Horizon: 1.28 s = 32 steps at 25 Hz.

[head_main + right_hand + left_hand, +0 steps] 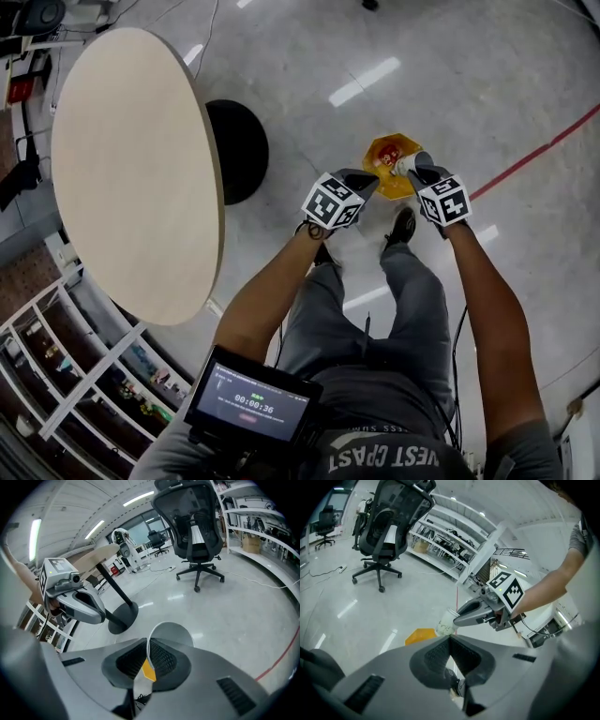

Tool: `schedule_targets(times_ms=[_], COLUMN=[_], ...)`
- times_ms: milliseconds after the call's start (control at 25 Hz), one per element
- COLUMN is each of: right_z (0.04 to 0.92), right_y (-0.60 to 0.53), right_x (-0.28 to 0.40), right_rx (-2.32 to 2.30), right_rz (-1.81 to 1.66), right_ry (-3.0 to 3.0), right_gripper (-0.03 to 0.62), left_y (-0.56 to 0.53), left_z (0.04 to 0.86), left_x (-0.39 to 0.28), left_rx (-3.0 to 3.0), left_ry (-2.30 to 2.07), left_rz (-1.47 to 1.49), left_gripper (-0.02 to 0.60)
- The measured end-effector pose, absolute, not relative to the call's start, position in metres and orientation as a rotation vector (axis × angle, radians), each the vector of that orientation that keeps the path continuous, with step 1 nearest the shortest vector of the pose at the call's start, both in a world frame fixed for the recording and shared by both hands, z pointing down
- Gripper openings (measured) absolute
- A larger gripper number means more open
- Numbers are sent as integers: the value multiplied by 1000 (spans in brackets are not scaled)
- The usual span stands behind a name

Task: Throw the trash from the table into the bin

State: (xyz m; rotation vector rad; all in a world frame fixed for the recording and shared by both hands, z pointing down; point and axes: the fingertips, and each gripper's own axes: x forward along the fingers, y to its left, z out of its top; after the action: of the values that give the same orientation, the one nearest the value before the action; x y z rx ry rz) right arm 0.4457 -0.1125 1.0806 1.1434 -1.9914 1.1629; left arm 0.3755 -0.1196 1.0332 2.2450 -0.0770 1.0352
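A yellow bin (384,150) stands on the floor in front of the person's feet. My right gripper (419,169) hangs just above it, shut on the rim of a white paper cup (405,165). In the right gripper view the cup's (171,634) wall is pinched between the pads, with the bin (149,671) showing below through the jaws. My left gripper (367,180) hovers beside the bin on the left, jaws together with nothing seen between them. From the left gripper view the cup (446,623) and bin (419,636) lie just ahead.
The round wooden table (131,169) on its black base (239,150) stands to the left, its top bare. A red line (534,155) crosses the floor at right. An office chair (384,531) and shelves (450,545) stand farther off.
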Motion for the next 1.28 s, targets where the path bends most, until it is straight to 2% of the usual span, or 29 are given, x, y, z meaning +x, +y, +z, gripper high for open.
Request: schedule_targets(times_ms=[320,400,440,600,840,1000,1280], right_z=[1077,1071,1068,1036,860,777,553], right_y=[-119,-117,-114,-118,-140,-142,-126], right_x=[434,431,429,424,405,392,311], right_rx=[1118,1112,1107,1138,1381,1488,1397], right_rz=[1154,1153,1163,1167,1127,1063,687], right_ry=[-1967,-1962,-1960,-2001,-2225,-2429,-2772], right_gripper=[29,147,173,173,173,172,170], left_y=[-122,-120,-118,-118,-114,-112,-92], left_z=[1027,1017,1011,974,844,814,701], left_x=[351,346,343,334,291,254,154], left_rx=[2211,2219,2223,2256,2340,2381,2478], left_ry=[-100,-92,-88,-97,-146,-218,-317], left_rz=[1050,1048,1046,989,825,754,673], left_gripper=[41,41,41,41,41,41,41])
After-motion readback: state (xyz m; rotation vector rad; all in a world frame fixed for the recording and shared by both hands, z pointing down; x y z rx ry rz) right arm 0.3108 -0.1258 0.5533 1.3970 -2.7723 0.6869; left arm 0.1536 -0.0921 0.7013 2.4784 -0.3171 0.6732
